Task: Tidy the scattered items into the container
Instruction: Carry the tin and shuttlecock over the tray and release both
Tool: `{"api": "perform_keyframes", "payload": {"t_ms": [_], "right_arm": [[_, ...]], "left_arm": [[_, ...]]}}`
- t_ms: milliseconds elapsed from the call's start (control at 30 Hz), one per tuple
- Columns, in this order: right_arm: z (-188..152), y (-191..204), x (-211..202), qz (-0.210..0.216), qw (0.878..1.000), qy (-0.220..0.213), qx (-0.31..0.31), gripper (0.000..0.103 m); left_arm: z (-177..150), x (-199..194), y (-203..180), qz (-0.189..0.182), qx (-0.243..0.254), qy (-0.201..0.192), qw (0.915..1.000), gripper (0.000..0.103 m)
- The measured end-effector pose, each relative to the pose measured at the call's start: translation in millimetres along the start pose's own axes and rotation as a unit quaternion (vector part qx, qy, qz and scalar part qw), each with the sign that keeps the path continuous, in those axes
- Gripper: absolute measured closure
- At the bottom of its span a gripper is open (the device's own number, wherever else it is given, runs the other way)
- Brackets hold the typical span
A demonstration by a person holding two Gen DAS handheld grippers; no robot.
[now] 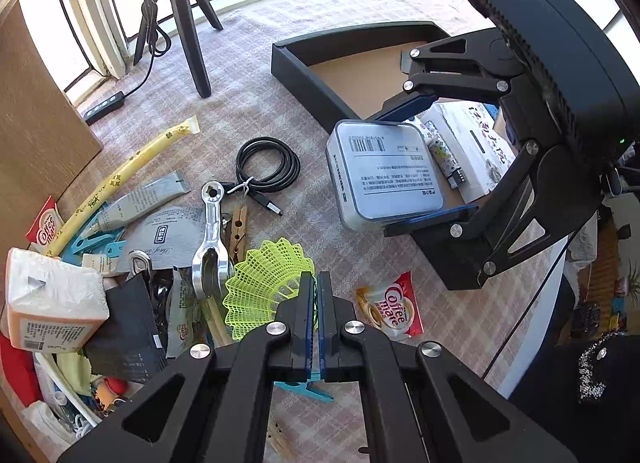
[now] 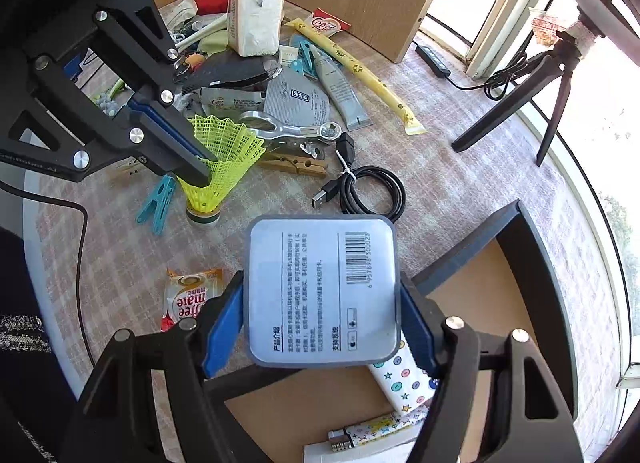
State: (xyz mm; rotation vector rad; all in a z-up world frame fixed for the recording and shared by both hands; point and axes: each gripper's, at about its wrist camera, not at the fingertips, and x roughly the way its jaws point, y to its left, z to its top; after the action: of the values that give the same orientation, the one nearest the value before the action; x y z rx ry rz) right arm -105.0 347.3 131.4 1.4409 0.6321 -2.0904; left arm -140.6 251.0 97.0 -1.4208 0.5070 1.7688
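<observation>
The tray (image 2: 516,239) holds a dotted stick (image 2: 404,379), a lighter (image 2: 368,429) and a white box (image 1: 472,147). Right gripper (image 2: 322,317) pinches the tin (image 2: 322,291) over its near wall. Left gripper (image 1: 316,291) pinches the shuttlecock (image 1: 264,283) by the table's near edge.

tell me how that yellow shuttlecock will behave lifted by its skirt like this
The yellow shuttlecock is probably very light. Its mesh skirt looks thin and open, so it likely flexes where the left gripper is shut on it. With its cork base at the bottom, it may swing once lifted.
</observation>
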Motion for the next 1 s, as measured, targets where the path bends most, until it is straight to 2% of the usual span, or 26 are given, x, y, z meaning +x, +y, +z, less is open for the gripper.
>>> {"api": "perform_keyframes", "payload": {"t_ms": [33,167,233,500,700,1000], "right_arm": [[-13,-11,-5,-0.005,1.000,-0.003,0.004,0.034],[-18,-21,-4,-0.018,0.999,-0.012,0.028,0.034],[-21,-45,15,-0.028,0.999,-0.016,0.041,0.034],[-61,-85,-11,-0.064,0.991,-0.025,0.114,0.034],[-108,-113,-37,-0.101,0.979,-0.014,0.178,0.034],[-183,-154,-59,-0.139,0.949,0.012,0.282,0.034]], "left_arm": [[0,-6,-1,0.000,0.003,-0.002,1.0000,0.102],[7,-12,-13,-0.006,0.011,-0.015,0.9998,0.102],[13,-16,-21,-0.006,0.019,-0.021,0.9996,0.102],[53,-23,-51,-0.026,0.035,-0.057,0.9974,0.102],[93,-16,-80,-0.042,0.042,-0.070,0.9958,0.102],[156,-5,-116,-0.040,0.058,-0.089,0.9936,0.102]]}}
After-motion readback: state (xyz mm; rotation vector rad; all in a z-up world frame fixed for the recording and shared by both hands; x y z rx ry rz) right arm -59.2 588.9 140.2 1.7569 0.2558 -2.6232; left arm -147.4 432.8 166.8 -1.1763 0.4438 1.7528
